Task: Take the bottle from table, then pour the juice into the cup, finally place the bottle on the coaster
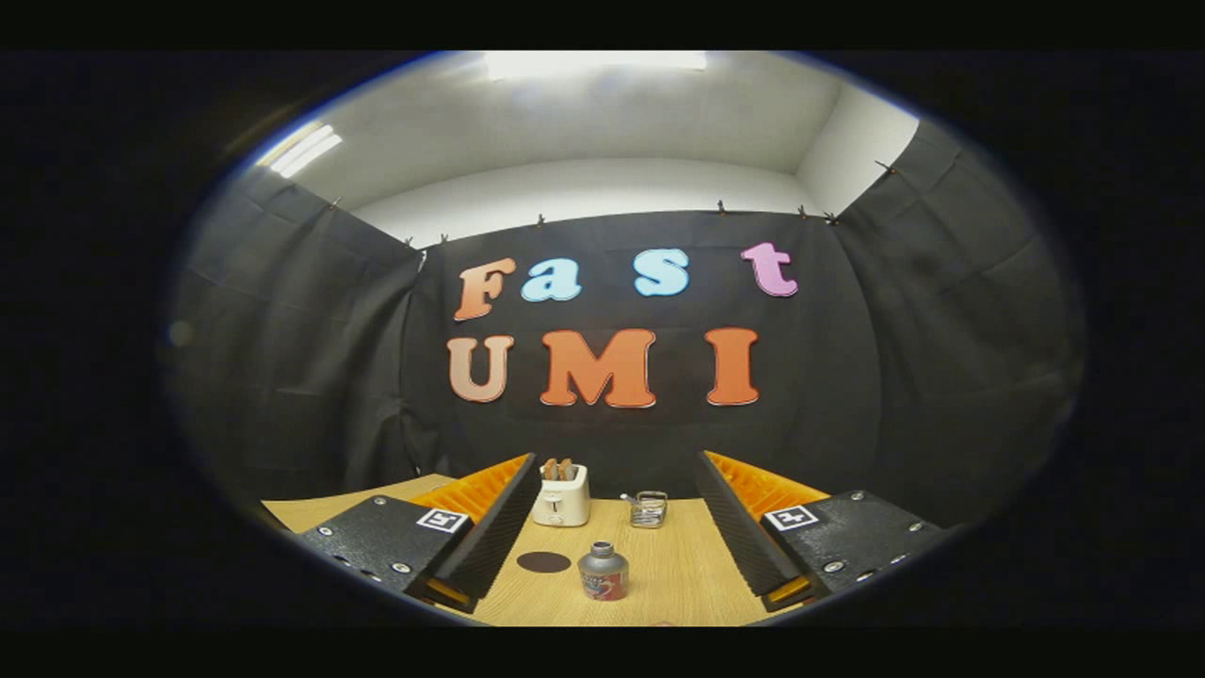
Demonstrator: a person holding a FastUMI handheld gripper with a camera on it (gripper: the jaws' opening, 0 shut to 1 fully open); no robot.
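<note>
A small silver bottle (602, 572) with a red label stands upright on the wooden table (678, 574), between my two fingers and a little ahead of them. My gripper (610, 527) is open wide and holds nothing. A dark round coaster (543, 562) lies flat on the table just left of the bottle, close to the left finger (490, 527). Beyond the bottle, a clear glass cup (649, 509) with a handle stands near the back of the table.
A white toaster (562, 496) with toast slices in it stands at the back of the table, left of the cup. Black cloth walls close in the booth behind and at both sides.
</note>
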